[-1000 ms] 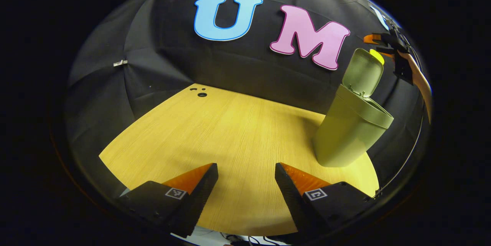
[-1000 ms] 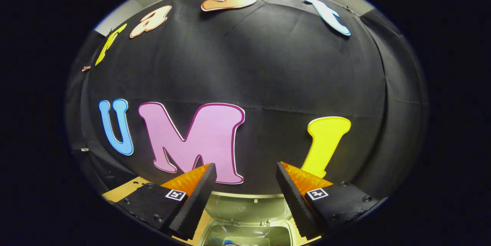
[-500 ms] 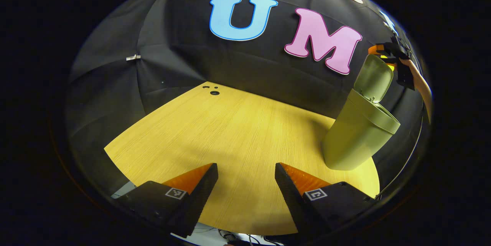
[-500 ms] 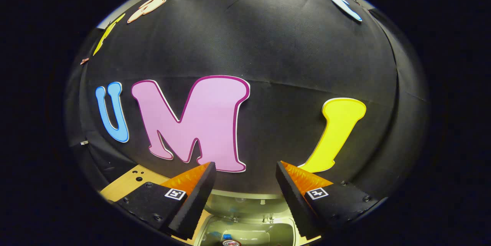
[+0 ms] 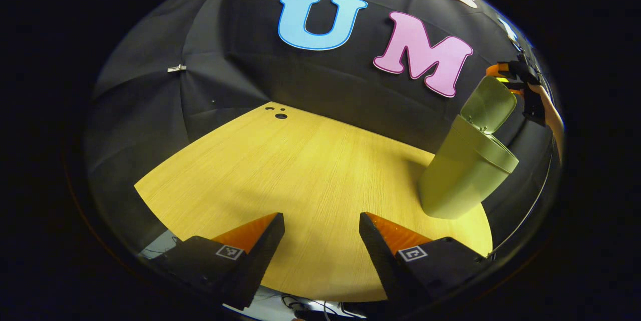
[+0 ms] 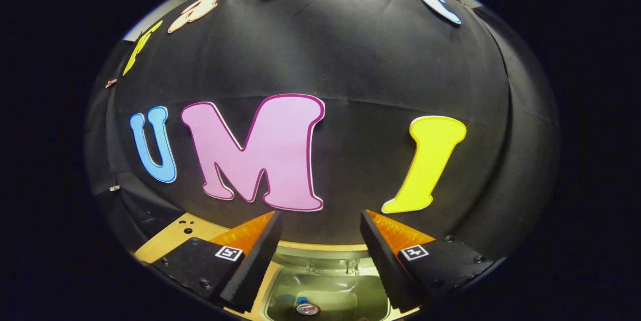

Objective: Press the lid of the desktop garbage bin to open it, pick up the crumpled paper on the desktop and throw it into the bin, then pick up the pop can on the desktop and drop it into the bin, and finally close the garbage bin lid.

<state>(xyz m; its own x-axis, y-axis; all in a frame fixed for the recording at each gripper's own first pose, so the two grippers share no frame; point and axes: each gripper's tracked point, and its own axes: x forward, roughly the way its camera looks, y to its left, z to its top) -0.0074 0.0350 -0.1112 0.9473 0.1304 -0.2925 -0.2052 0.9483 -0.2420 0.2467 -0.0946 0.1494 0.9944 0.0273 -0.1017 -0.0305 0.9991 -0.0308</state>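
- Directly below my right tool, spread wide and holding nothing, one olive-green plastic desktop bin stands open, one pop can lying inside.
- I judge only closing remains: next I press its one raised lid down.
- My left tool, also agape and empty, hangs over the wooden counter, bin to its right.

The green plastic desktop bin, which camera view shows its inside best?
The right gripper view: it looks down between the open fingers into the green plastic desktop bin, where the round top of a pop can lies. The left gripper view shows the bin from outside, standing on the wooden table with its lid raised.
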